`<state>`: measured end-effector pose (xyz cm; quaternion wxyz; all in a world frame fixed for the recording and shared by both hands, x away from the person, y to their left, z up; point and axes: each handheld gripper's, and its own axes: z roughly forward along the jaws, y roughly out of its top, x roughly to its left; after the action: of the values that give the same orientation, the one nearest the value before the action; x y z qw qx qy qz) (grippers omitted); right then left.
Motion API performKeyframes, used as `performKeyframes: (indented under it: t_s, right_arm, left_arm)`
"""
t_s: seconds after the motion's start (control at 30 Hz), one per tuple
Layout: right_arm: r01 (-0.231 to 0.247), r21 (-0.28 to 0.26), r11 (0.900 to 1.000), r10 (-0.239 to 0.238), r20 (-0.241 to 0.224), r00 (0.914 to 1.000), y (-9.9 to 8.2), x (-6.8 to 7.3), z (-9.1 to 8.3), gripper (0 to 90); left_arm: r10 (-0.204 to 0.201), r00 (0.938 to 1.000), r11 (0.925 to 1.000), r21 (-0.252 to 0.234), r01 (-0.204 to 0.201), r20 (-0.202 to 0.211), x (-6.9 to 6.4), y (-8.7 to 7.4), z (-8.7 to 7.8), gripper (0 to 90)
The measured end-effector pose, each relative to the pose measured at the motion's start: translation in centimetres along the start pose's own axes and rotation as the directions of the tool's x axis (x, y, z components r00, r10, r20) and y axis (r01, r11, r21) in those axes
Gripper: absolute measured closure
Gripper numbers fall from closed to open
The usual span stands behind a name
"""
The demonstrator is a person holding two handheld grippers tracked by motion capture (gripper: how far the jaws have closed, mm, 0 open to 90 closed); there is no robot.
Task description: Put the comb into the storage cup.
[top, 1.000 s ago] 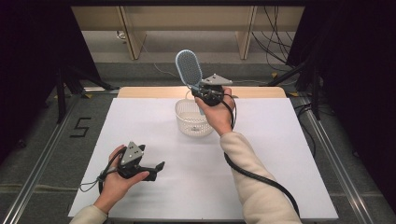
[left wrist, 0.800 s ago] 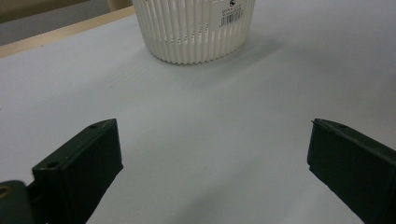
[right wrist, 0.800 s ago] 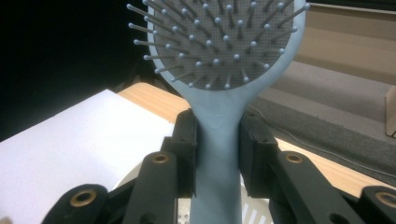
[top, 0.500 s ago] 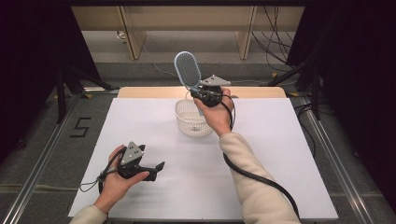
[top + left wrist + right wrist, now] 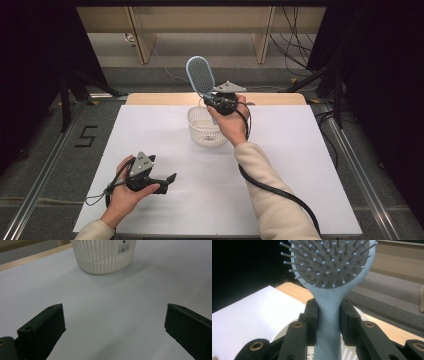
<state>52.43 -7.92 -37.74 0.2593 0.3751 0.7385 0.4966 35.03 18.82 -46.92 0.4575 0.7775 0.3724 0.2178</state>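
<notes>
A light blue hairbrush [image 5: 200, 76] stands upright over the white slatted basket [image 5: 205, 127], its bristled head up. My right gripper [image 5: 214, 98] is shut on its handle, and in the right gripper view the two black pads [image 5: 311, 312] press the hairbrush handle [image 5: 328, 315] from both sides, with the basket rim [image 5: 348, 353] just below. My left gripper [image 5: 170, 178] rests low on the white table near the front left, open. In the left gripper view its jaws stand wide apart with bare table between them, and the basket [image 5: 103, 255] lies ahead.
The white table cover [image 5: 300, 165] spreads around the basket, with a wooden strip [image 5: 270, 98] along the far edge. A black cable [image 5: 280, 192] trails from the right gripper beside the sleeve. Dark stands and cables sit on the floor beyond the table.
</notes>
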Motion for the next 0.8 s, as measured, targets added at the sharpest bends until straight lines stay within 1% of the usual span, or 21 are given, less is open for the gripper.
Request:
performKeyframes:
  t_s: [0.8]
  right_arm:
    - [0.003, 0.016, 0.9999, -0.003, -0.002, 1.0000, -0.46, -0.03, 0.39, 70.6]
  left_arm:
    - [0.000, 1.0000, 1.0000, 0.000, 0.000, 0.001, -0.01, 0.00, 0.02, 2.5]
